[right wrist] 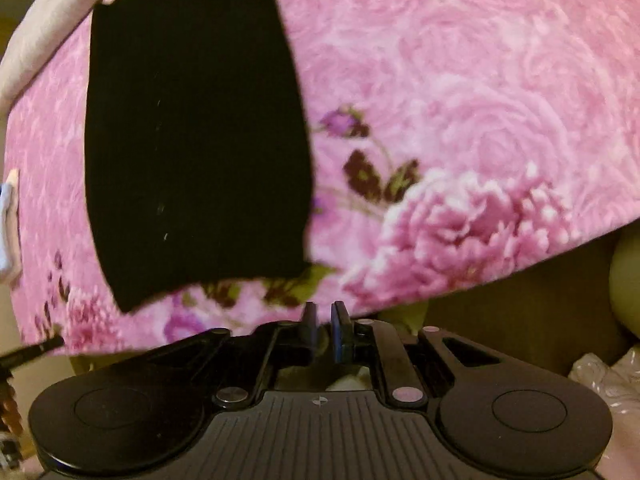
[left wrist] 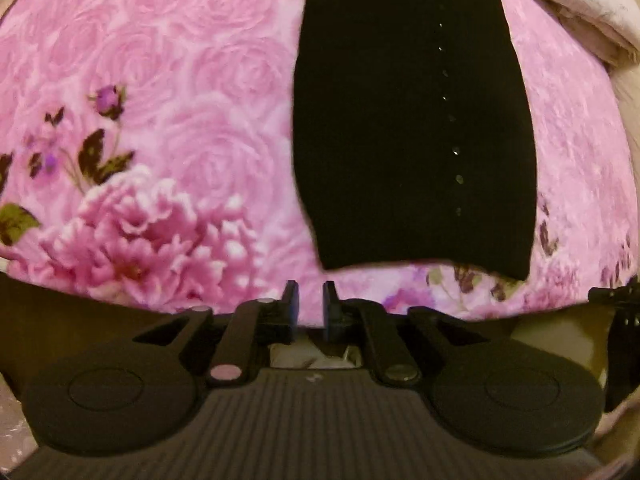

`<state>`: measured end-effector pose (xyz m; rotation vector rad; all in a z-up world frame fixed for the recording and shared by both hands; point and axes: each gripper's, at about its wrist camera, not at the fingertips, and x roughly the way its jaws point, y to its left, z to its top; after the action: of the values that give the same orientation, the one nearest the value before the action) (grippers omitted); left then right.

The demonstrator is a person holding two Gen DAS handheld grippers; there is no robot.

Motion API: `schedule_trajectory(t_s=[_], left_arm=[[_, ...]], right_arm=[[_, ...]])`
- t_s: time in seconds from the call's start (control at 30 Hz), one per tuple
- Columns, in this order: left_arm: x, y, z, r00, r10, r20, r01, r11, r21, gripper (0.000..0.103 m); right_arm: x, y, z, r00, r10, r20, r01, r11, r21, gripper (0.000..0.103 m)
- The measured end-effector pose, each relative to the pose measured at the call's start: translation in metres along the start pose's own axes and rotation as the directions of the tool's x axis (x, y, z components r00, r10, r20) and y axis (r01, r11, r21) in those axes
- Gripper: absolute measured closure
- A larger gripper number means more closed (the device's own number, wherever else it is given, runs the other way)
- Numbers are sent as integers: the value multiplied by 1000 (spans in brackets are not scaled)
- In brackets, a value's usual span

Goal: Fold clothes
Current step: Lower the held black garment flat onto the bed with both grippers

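1. Pink rose-print bedspread [left wrist: 180,92] fills both of my wrist views, with big peony blooms and dark leaves printed toward its near edge.
2. On it lies the black garment [left wrist: 400,120], folded into a long, narrow strip that runs away from me; its near end stops just short of the bed's edge.
3. A line of small shiny studs [left wrist: 448,120] runs lengthwise down the strip, clear in my left wrist view and only faint in the right.
4. My left claw [left wrist: 313,300] points steeply down at the bedspread just in front of the garment's near end. Its fingertips [left wrist: 290,296] stand slightly parted with only pink cloth showing in the gap, so it is released and grasps nothing.
5. My right claw [right wrist: 323,320] hangs over the bed's near edge, beside the strip's near right corner. Its blue-padded tips sit almost together with nothing pinched between them; I read it as clenched and empty.
6. A pale quilt [left wrist: 580,12] is bunched at the far end of the bed, beyond the garment.
7. In my right wrist view the garment [right wrist: 192,140] lies left of the claw, apart from it.
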<state>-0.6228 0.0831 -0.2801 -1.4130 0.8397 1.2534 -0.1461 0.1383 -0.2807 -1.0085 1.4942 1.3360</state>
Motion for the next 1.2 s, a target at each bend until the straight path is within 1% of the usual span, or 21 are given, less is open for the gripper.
schedule_trajectory(t_s=[0.03,0.1,0.2,0.27,0.3,0.37,0.43,0.5,0.6,0.63,0.67,0.7,0.77,0.83,0.97,1.07,1.1,1.13,1.17,1.2], left_arm=[[6,-1,2,1000,-9,12,9,1000,-19,83],[21,-4,9,999,-34,37,36,998,-55,79],[47,-3,20,997,-57,52,62,993,-96,78],[59,-2,23,996,-63,57,70,990,-123,78],[64,-1,24,996,-68,62,76,988,-137,78],[74,0,26,994,-83,77,95,982,-162,78],[83,3,26,990,-98,97,115,974,-195,76],[92,7,26,988,-105,112,130,960,-247,76],[105,16,21,982,-128,136,169,920,-355,75],[108,18,19,980,-133,151,182,904,-386,73],[109,19,17,977,-138,163,194,895,-402,70],[110,19,17,977,-138,164,194,894,-403,68],[113,19,16,978,-134,159,188,898,-398,69],[114,20,15,980,-139,145,187,896,-404,69],[114,25,11,975,-162,150,213,873,-439,69],[120,24,9,973,-174,153,226,859,-459,69],[120,23,9,969,-158,191,232,845,-482,73],[119,21,10,969,-151,197,228,854,-467,89],[118,19,11,970,-149,192,220,872,-437,94],[118,16,11,971,-147,186,212,888,-407,95]], right_arm=[[4,-1,-2,1000,14,26,-14,1000,0,92],[7,4,1,997,36,69,-36,999,7,91],[23,9,6,994,55,98,-57,998,10,86],[34,12,10,993,53,109,-54,999,6,77],[43,13,11,992,56,113,-56,998,-1,75],[60,16,12,990,73,124,-73,997,-10,69],[75,13,10,985,113,133,-114,993,-1,67],[88,8,8,979,144,141,-151,988,35,66],[99,0,6,963,208,171,-227,969,98,66],[101,-1,5,961,213,176,-234,966,110,66],[103,-2,5,959,218,181,-242,963,121,66],[105,-1,5,962,200,184,-225,966,127,66],[114,2,10,982,129,136,-147,981,129,66],[113,1,12,982,132,134,-150,979,137,66],[109,-5,12,977,159,145,-181,971,154,65],[116,-8,12,976,178,125,-199,962,185,65],[117,-7,12,978,168,127,-189,964,185,65],[116,-3,12,981,150,124,-170,970,172,65],[115,0,12,984,132,121,-151,976,159,69],[113,6,12,989,98,115,-112,986,123,79]])
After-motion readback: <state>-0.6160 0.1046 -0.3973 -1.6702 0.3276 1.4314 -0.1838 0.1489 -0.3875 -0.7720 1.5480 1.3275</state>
